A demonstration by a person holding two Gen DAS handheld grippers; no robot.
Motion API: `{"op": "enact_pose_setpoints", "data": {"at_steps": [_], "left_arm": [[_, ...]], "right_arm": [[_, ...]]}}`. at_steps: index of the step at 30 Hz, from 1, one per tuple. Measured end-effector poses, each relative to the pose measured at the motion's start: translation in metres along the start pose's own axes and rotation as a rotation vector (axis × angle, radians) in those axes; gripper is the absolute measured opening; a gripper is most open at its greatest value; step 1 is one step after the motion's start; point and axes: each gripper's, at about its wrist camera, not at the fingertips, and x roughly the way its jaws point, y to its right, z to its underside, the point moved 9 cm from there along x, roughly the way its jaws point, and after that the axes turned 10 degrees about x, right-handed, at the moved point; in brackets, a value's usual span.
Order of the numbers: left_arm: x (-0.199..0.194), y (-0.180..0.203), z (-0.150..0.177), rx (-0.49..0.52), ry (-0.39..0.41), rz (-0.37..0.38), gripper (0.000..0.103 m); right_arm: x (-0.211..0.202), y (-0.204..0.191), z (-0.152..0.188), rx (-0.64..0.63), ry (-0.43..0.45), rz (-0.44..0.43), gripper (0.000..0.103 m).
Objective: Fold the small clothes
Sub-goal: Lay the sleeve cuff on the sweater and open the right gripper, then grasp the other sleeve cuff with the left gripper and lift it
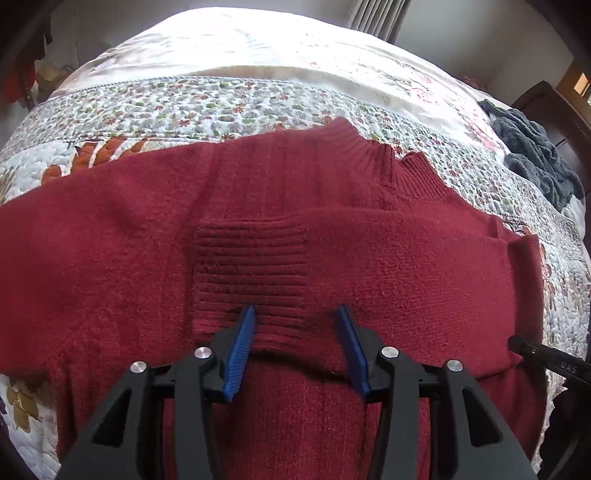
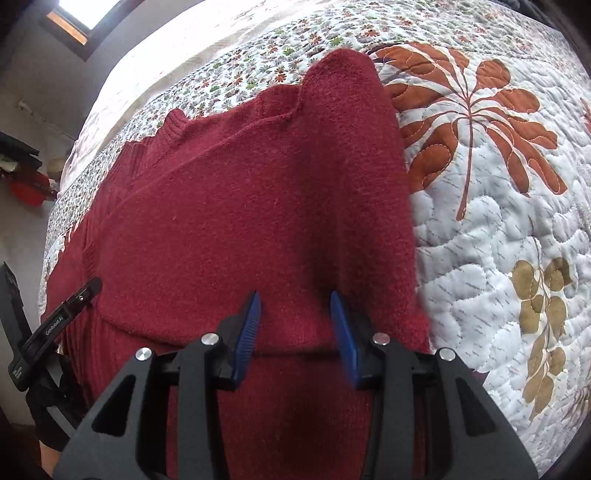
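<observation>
A dark red knitted sweater (image 1: 332, 236) lies spread on the quilted bed, its ribbed collar (image 1: 384, 166) toward the far side. A sleeve is folded across the body, and its ribbed cuff (image 1: 251, 269) lies in the middle. My left gripper (image 1: 297, 314) hovers open just over the cuff's near edge, with nothing between its blue pads. In the right wrist view the same sweater (image 2: 240, 206) fills the centre, one folded edge running along the right. My right gripper (image 2: 295, 299) stands open above the red knit, near the folded sleeve's lower edge.
The bed is covered by a floral quilt (image 2: 498, 229) with orange and olive leaf prints. A dark grey fleece garment (image 1: 535, 155) lies bunched at the far right of the bed. The other gripper's black tip (image 2: 79, 291) shows at the left; a window (image 2: 85, 11) is beyond.
</observation>
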Motion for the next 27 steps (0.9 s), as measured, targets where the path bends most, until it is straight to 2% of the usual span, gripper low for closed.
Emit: {"op": "enact_pose_setpoints", "data": {"at_steps": [5,7,8,10,15,20,23,27], "left_arm": [[-0.011,0.004,-0.003,0.003,-0.001,-0.008,0.052],[-0.031,-0.002,-0.002,-0.041,0.021,0.026,0.053],[-0.042,-0.007,-0.001,-0.053,0.034,0.031,0.057],[-0.065,-0.027,0.008,-0.079,0.065,0.011,0.063],[-0.109,-0.112,0.053,-0.219,0.077,-0.060,0.064],[-0.144,-0.217,0.110,-0.393,0.093,-0.180,0.064],[-0.160,-0.273,0.142,-0.506,0.104,-0.217,0.064],[-0.177,-0.341,0.176,-0.660,0.158,-0.250,0.064]], "right_arm": [[-0.018,-0.006,0.000,-0.008,-0.003,0.021,0.041],[-0.040,-0.014,0.006,-0.021,0.026,-0.004,0.043],[-0.051,-0.018,0.010,-0.044,0.044,-0.007,0.044],[-0.068,-0.027,0.024,-0.091,0.064,-0.012,0.049],[-0.080,-0.046,0.066,-0.177,0.042,-0.033,0.051],[-0.061,-0.074,0.103,-0.228,0.002,-0.047,0.052],[-0.051,-0.089,0.124,-0.274,-0.018,-0.035,0.052],[-0.036,-0.100,0.142,-0.289,-0.059,-0.049,0.052]]}}
